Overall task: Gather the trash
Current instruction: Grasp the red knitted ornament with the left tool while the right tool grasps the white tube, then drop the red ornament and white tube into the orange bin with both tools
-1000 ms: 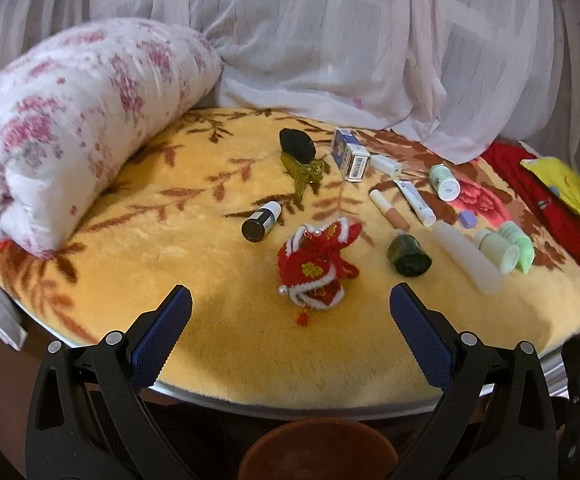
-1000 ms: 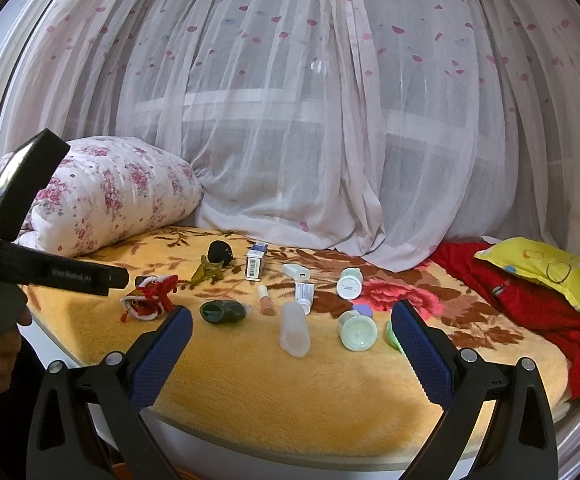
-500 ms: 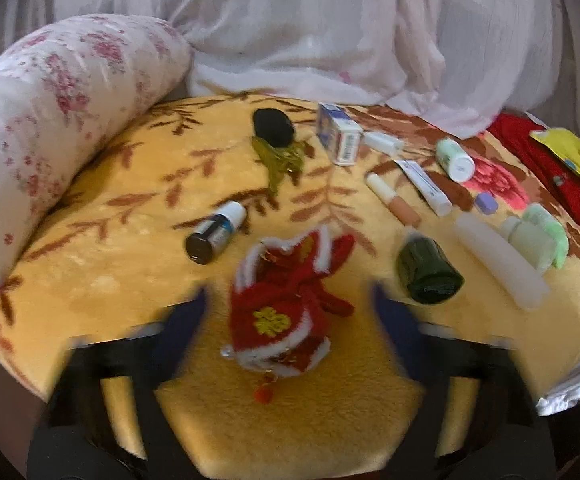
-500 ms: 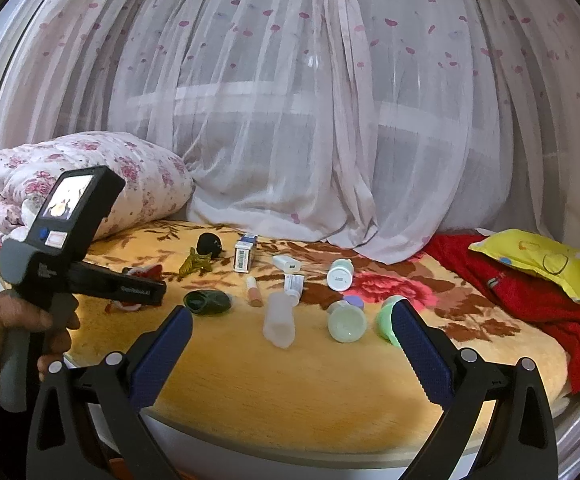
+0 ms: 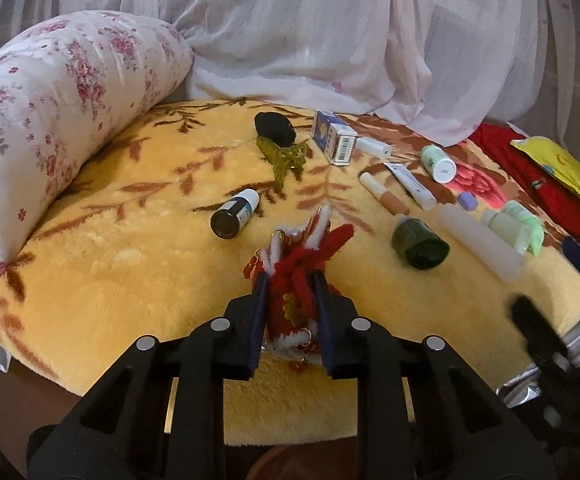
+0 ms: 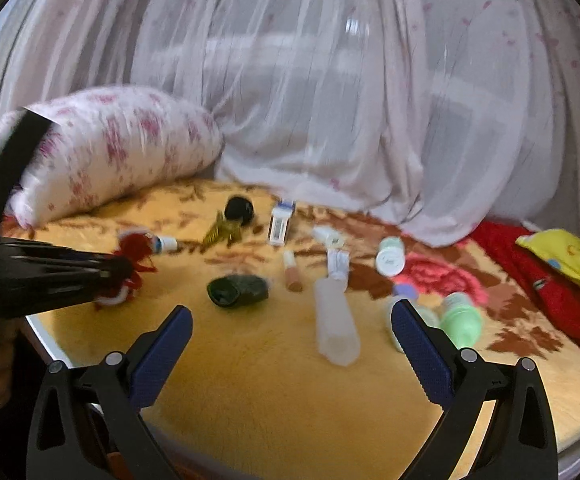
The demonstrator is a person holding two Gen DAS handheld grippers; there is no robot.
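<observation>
A red-and-white knitted ornament (image 5: 302, 256) lies near the front of the yellow blanket (image 5: 130, 288). My left gripper (image 5: 290, 278) is closing on it, and both pads press its sides. The right wrist view shows the same grip on the ornament (image 6: 138, 248) from the side, at the far left. My right gripper (image 6: 290, 310) hangs open above the blanket's front with nothing between its fingers. Ahead of it lie a dark green jar (image 6: 238, 290) and a translucent tube (image 6: 336, 324). Further back are a small dark bottle (image 5: 234, 212), a blue-white box (image 5: 334, 138) and an olive hair clip (image 5: 286, 158).
A rolled floral quilt (image 5: 50, 112) fills the left side and a white curtain (image 5: 310, 32) hangs behind. Pale green bottles (image 5: 518, 226), a white tube (image 5: 410, 180) and a red cloth (image 5: 538, 184) with a yellow pillow (image 5: 566, 176) lie right. A brown rim (image 5: 290, 464) shows below the bed edge.
My left gripper came forward and down over the red ornament and its jaws closed onto it. The right gripper swung left and nearer to the bed, still open.
</observation>
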